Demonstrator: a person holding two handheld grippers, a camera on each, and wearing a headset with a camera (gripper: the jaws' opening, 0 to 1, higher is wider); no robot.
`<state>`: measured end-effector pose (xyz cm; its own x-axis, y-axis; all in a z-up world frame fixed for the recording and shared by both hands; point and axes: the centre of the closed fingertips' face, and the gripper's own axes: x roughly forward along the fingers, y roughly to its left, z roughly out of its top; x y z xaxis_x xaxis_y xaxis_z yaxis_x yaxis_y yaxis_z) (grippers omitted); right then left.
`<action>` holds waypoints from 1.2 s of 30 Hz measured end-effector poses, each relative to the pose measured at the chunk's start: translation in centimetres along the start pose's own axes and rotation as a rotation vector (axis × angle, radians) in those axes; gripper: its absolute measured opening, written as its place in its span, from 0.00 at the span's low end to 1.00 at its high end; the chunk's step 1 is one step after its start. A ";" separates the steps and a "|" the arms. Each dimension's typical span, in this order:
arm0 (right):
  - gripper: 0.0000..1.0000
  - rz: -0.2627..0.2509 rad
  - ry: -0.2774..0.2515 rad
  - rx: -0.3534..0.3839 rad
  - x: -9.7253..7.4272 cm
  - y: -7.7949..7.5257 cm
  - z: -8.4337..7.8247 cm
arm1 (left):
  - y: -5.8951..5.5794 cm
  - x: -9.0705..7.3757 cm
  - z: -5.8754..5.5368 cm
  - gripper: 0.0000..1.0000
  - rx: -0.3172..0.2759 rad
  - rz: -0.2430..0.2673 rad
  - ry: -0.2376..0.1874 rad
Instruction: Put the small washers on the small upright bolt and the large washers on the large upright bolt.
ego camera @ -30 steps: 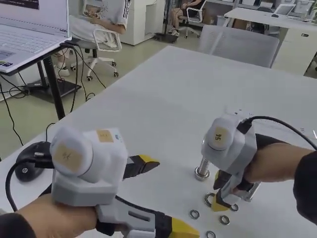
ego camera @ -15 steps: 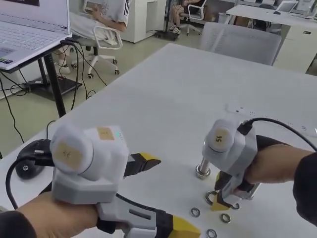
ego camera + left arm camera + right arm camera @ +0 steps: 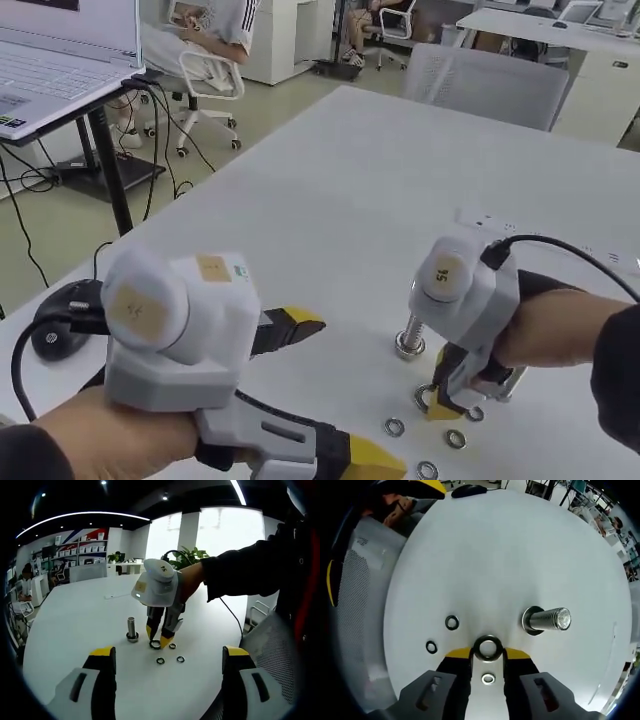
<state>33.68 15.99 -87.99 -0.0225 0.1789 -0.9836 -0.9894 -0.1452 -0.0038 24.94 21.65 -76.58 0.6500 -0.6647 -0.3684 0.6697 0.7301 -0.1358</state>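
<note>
Pinching large washer (image 3: 487, 648) beside bolt (image 3: 547, 619), right gripper (image 3: 487, 656); left gripper (image 3: 168, 652) well apart, jaws wide.

The left gripper (image 3: 338, 395) sits at the lower left of the head view, held in the left hand (image 3: 95, 440) and pointing toward the right of the frame. Its yellow-tipped jaws are spread wide, which its own view confirms, with nothing between them. At the lower right, the right hand (image 3: 548, 328) comes out of a dark sleeve (image 3: 618, 380) and holds the right gripper (image 3: 441, 404) tilted steeply downward. Its tips are low at the tabletop. In the right gripper view, its jaws are drawn narrow against either side of a large washer (image 3: 487, 648).
</note>
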 end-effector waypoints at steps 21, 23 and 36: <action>0.23 -0.007 0.015 -0.016 -0.6 0.0 -0.1 | -0.2 0.0 -0.1 0.87 0.002 -0.002 -0.001; 0.23 -0.008 0.016 -0.017 -0.8 0.0 -0.1 | -0.2 0.0 -0.1 0.87 0.002 -0.003 -0.001; 0.23 -0.034 0.003 -0.019 -3.1 -0.3 0.4 | -0.2 -0.1 0.1 0.87 0.006 -0.003 -0.007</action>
<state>34.01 15.83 -84.91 0.0115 0.1810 -0.9834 -0.9868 -0.1571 -0.0405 24.80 21.51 -76.42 0.6503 -0.6680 -0.3617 0.6739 0.7271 -0.1312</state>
